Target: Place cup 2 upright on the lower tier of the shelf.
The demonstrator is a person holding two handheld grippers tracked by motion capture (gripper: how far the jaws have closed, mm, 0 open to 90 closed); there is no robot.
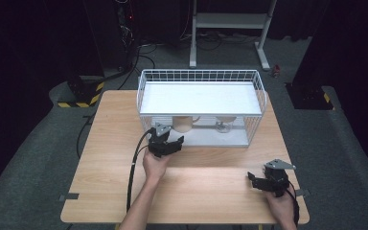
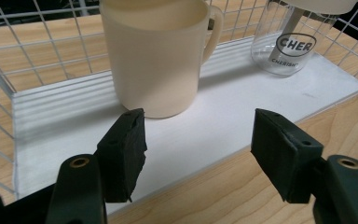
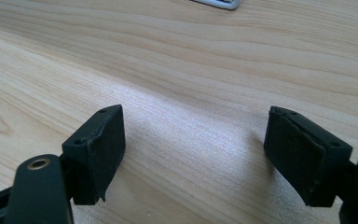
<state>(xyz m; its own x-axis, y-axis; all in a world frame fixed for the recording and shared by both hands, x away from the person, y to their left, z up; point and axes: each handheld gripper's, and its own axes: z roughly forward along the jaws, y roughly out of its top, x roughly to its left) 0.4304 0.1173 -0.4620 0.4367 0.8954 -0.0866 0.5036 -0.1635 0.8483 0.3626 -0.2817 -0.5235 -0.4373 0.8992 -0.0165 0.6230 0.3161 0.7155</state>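
Cream mug [image 2: 156,56] upright near the shelf's [image 2: 223,121] front edge, just beyond the empty, parted left gripper [image 2: 198,149].

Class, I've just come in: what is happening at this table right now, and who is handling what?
A person works two hand-held grippers at a wooden table. The left gripper sits in front of the white wire rack, jaws apart, holding nothing, facing the cream mug on its lower shelf. A clear glass cup stands beside the mug. The right gripper rests open over bare tabletop near the table's right corner.
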